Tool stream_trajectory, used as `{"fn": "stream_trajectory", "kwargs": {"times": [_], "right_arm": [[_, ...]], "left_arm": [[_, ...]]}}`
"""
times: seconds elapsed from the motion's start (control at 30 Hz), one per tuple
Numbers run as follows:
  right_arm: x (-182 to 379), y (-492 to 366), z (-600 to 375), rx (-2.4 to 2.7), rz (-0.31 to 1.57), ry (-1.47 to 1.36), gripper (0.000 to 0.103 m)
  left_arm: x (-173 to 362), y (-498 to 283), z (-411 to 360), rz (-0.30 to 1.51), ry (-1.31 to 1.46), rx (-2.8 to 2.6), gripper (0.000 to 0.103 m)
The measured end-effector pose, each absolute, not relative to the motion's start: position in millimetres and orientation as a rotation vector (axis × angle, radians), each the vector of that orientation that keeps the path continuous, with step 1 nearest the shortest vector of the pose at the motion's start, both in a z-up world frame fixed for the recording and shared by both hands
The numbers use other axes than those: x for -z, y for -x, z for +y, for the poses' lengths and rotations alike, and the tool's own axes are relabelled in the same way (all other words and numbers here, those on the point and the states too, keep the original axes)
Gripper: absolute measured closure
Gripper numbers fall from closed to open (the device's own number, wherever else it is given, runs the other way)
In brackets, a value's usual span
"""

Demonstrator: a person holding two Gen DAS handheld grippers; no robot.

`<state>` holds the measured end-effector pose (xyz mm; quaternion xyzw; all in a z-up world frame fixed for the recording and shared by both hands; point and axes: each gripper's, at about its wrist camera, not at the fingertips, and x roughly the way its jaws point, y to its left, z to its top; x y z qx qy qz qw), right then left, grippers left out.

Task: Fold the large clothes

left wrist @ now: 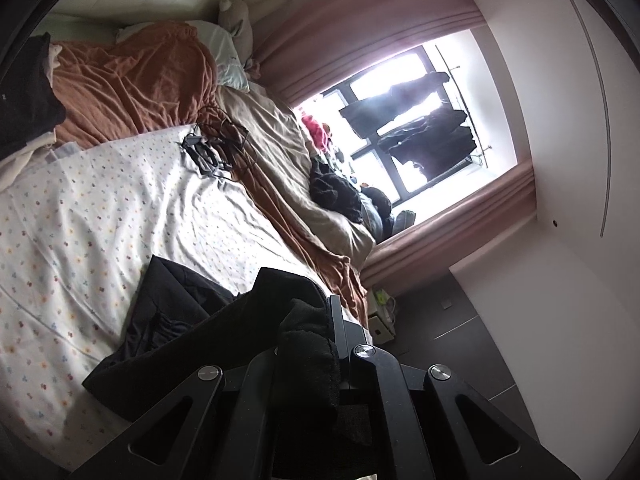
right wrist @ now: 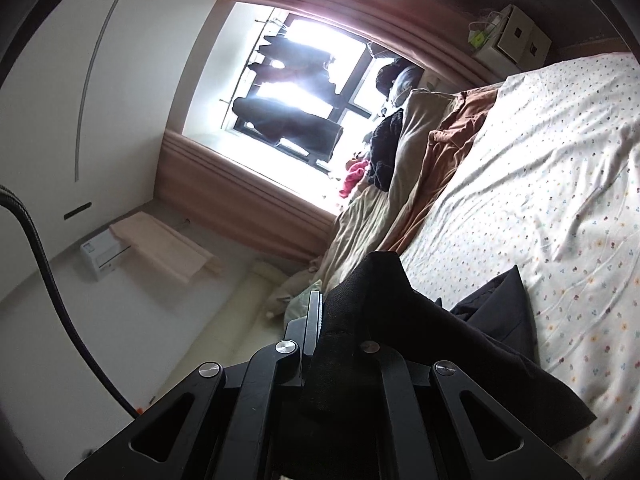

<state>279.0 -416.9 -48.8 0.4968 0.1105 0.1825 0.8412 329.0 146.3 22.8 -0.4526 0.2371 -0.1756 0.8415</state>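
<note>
Daylight floods from the window (left wrist: 404, 120) ahead of both grippers, blown out to white glare; fisheye bending and dark vignette ring the edges.

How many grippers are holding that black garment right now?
2. The left gripper pinches one part of the black garment; the right gripper pinches another, over the bed.

Tangled cables (left wrist: 216, 148) on floral bedsheet (left wrist: 100, 208)

No legible text or labels
</note>
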Motion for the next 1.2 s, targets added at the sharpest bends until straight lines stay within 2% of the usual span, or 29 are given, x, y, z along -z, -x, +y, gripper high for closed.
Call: {"fn": "stream_trajectory", "kwargs": {"times": [0.33,0.7,0.73,0.77,0.8,0.83,0.87,0.9,0.93,1.0,1.2], "right_arm": [[83.6,-347.8,-414.3,-0.349,0.314,-1.067,0.098],[146.5,-405.3,-414.3,-0.253,0.412,-1.101,0.098],[150.4,-409.6,-413.7,-0.237,0.419,-1.093,0.095],[153.5,-412.3,-413.0,-0.212,0.425,-1.086,0.094],[156.5,-415.0,-412.9,-0.192,0.438,-1.08,0.089],[159.9,-418.2,-413.2,-0.181,0.453,-1.08,0.067],[163.4,-419.5,-414.3,-0.164,0.463,-1.08,0.052],[166.3,-418.4,-415.4,-0.146,0.466,-1.076,0.051],[168.3,-417.2,-416.4,-0.136,0.472,-1.068,0.051],[173.3,-414.4,-418.9,-0.117,0.493,-1.061,0.051],[174.8,-405.3,-418.6,-0.058,0.552,-1.005,0.051]], "left_arm": [[25.5,-401.4,147.4,0.578,0.972,0.31,0.101],[97.5,-481.6,139.8,0.702,0.963,0.263,0.101],[102.7,-487.6,138.8,0.717,0.96,0.254,0.101],[109.2,-494.6,137.7,0.736,0.965,0.255,0.098],[115.0,-500.5,137.1,0.751,0.97,0.261,0.09],[120.1,-505.0,135.8,0.764,0.971,0.258,0.082],[124.3,-507.5,135.3,0.771,0.969,0.252,0.06],[127.6,-508.4,135.5,0.769,0.967,0.241,0.04],[129.1,-507.0,136.6,0.754,0.969,0.234,0.035],[130.3,-502.2,138.9,0.722,0.967,0.238,0.031],[140.9,-486.8,147.9,0.776,0.886,0.136,0.031]]}}
